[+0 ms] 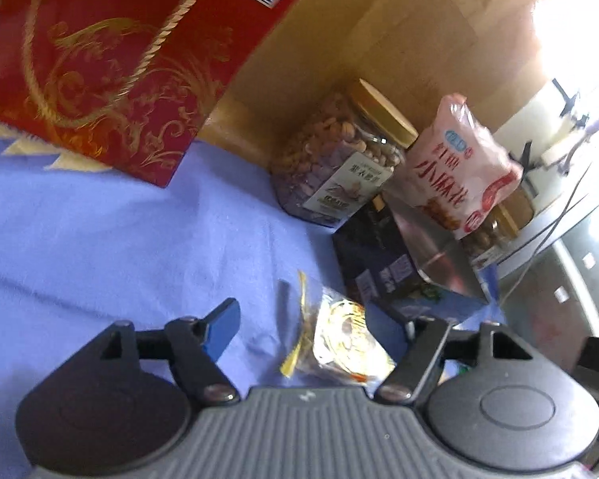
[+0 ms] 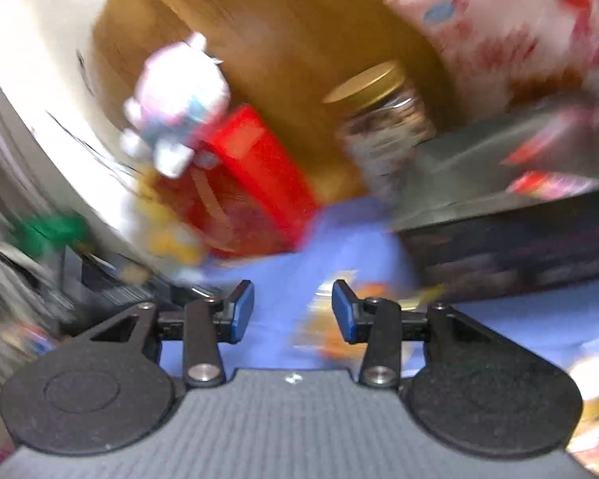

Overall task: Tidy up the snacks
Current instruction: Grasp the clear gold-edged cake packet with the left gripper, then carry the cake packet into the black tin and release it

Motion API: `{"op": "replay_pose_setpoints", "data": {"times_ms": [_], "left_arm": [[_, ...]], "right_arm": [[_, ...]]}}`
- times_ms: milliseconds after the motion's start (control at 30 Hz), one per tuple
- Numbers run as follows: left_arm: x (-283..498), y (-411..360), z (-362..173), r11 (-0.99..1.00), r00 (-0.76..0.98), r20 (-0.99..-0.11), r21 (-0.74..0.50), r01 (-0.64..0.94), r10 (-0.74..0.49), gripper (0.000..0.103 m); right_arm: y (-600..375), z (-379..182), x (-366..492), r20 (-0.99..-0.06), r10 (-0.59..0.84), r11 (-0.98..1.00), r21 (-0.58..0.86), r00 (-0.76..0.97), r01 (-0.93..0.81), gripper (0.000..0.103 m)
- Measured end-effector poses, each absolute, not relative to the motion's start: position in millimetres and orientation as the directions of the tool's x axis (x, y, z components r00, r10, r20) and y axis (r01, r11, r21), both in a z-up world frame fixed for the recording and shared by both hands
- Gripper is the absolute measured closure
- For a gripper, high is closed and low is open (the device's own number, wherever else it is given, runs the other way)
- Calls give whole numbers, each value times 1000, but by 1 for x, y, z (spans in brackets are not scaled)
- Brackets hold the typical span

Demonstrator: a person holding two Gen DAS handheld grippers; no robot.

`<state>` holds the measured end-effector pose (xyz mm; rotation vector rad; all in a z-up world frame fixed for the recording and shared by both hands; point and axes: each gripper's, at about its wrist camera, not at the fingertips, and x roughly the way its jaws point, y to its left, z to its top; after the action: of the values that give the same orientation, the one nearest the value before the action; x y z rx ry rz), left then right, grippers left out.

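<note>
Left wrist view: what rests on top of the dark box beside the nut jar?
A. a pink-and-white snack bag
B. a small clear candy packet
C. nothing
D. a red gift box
A: the pink-and-white snack bag sits on the dark box's top, right of the nut jar.

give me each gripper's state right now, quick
left gripper: open, around a small clear snack packet without clamping it.
right gripper: open, holding nothing.
</note>
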<state>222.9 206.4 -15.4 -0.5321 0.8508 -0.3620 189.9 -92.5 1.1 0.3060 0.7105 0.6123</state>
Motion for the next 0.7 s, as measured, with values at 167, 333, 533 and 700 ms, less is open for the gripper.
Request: {"op": "replay_pose_setpoints", "data": {"times_ms": [167, 333, 533, 700], "left_arm": [[249, 175, -29, 847, 560, -670, -518, 117, -487, 30], [249, 146, -46, 874, 522, -711, -456, 166, -471, 51], [218, 141, -26, 867, 517, -709, -473, 157, -480, 63], [190, 125, 23, 857, 574, -648, -466, 221, -501, 64]], "right_arm": [[-77, -33, 188, -651, 493, 861, 271, 577, -429, 48], [-64, -48, 194, -659, 495, 844, 212, 566, -492, 38], [-50, -42, 185, -648, 537, 798, 182, 540, -574, 54], [-71, -4, 153, -557, 572, 779, 140, 602, -612, 56]]}}
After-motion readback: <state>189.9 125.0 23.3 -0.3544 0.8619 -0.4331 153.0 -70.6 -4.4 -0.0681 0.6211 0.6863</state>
